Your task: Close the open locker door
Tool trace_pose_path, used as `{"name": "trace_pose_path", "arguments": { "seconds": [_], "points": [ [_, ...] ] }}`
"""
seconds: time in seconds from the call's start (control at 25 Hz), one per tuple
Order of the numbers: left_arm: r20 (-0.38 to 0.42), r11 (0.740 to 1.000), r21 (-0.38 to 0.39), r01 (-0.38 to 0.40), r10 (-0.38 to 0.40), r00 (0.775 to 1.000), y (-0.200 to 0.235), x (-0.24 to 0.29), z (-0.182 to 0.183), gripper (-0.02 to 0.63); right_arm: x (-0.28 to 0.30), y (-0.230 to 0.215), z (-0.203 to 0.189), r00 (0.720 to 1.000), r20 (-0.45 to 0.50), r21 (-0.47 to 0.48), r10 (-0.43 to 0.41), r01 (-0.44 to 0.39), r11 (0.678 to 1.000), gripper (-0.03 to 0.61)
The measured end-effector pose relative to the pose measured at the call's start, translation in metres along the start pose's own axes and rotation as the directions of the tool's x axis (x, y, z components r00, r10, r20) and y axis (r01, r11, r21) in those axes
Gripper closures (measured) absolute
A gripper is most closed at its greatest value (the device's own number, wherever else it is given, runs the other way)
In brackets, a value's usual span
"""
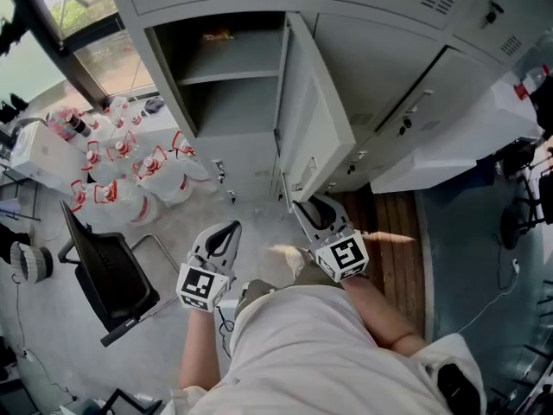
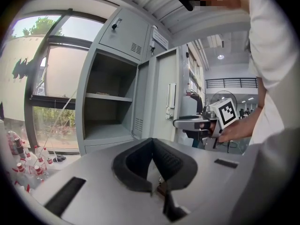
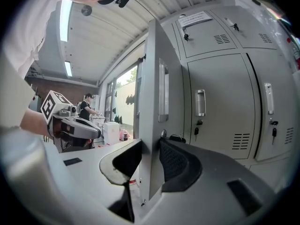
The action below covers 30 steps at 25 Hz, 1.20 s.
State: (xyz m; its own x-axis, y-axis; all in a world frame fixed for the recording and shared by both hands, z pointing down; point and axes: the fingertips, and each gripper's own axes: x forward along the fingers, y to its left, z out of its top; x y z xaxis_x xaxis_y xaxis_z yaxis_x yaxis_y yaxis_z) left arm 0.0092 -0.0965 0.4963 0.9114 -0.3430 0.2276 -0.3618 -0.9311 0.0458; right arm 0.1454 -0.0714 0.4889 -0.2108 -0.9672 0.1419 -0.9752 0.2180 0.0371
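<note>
Only the head view shows the floor. At 9 o'clock there, clear water bottles with red labels stand in a bunch. A black chair sits at 8 o'clock. The left gripper hangs low near 6 o'clock, apart from the locker.

The left gripper view shows that its jaws are pressed together at the tips, with nothing in them. The pads are black and bumpy, and the body is smooth grey. That view also shows a tall window at 9 o'clock. Beside it is the inside of the open locker, a grey metal box with a flat shelf across the middle.

In the head view the locker door stands swung out near 12 o'clock, with its thin edge toward the person. The right gripper is at the door's lower end.

The right gripper view shows the grip. The door's thin edge sits between the jaws, which stand fairly wide. A black pad lies against each flat side.

Only this view shows the long handle on the door's face. At 9 o'clock, far behind, there is a person. At 3 o'clock there are closed lockers with shiny handles, small keys and rows of slits.

In the head view a strip of brown wood floor lies at 4 o'clock, below those closed lockers.
</note>
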Motion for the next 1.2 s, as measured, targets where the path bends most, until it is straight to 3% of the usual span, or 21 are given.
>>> {"name": "trace_pose_path", "arguments": {
  "seconds": [0.6, 1.2],
  "points": [
    [-0.001, 0.999, -0.014, -0.042, 0.042, 0.999, 0.018, -0.043, -0.010, 0.611, 0.024, 0.032, 0.007, 0.999, -0.004, 0.034, -0.035, 0.035, 0.999, 0.454],
    [0.008, 0.994, -0.017, -0.110, 0.110, 0.994, 0.055, -0.126, -0.030, 0.611, 0.065, 0.067, 0.013, 0.993, 0.011, 0.052, -0.114, 0.113, 0.992, 0.469]
  ]
}}
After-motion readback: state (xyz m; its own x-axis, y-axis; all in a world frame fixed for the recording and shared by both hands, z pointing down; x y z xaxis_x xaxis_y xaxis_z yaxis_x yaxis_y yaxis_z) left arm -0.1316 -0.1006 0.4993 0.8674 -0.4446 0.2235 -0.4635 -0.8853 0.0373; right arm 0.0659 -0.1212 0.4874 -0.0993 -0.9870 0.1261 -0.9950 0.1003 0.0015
